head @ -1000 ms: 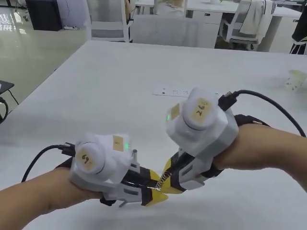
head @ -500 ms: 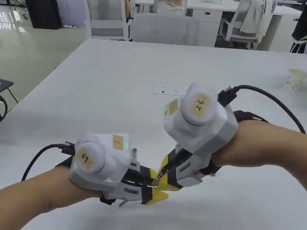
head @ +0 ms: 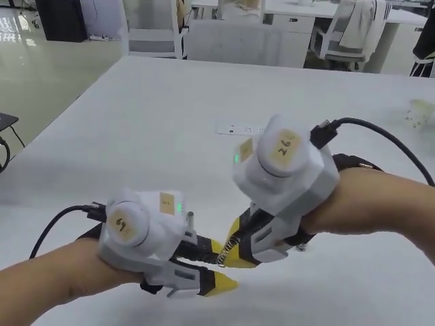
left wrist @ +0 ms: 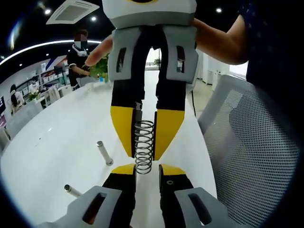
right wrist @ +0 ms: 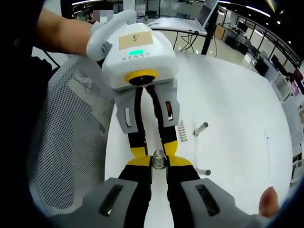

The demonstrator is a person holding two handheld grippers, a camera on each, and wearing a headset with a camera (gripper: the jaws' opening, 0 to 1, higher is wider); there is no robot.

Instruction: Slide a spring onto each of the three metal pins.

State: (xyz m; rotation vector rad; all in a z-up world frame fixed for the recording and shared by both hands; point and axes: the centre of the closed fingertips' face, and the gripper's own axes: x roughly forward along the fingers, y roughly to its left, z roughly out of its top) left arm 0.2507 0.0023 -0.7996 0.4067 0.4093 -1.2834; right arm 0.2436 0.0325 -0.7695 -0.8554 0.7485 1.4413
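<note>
A steel spring [left wrist: 144, 145] lies lengthwise between the yellow fingers of my right gripper [head: 231, 252], which is shut on it. In the right gripper view the spring [right wrist: 159, 160] appears end-on between that gripper's own tips. My left gripper [head: 219, 266] faces it tip to tip. Its jaws stand a little apart around the spring's near end, with a small gap on one side. Just behind the left gripper stands an upright metal pin [head: 190, 219]. On the table are a second spring [right wrist: 182, 129], a pin [right wrist: 200, 128] beside it and another pin [right wrist: 204, 172].
The white table [head: 156, 115] stretches ahead, with a white power strip [head: 248, 128] flat on it beyond the grippers. A black cable [head: 380, 139] runs from the right gripper. A mesh chair back [left wrist: 242, 142] is beside the table edge. A person stands at the far end.
The right gripper has lifted slightly and drawn a little left, carrying the spring. The left gripper's lower yellow tip has dropped a little, so its jaws stand slightly wider.
</note>
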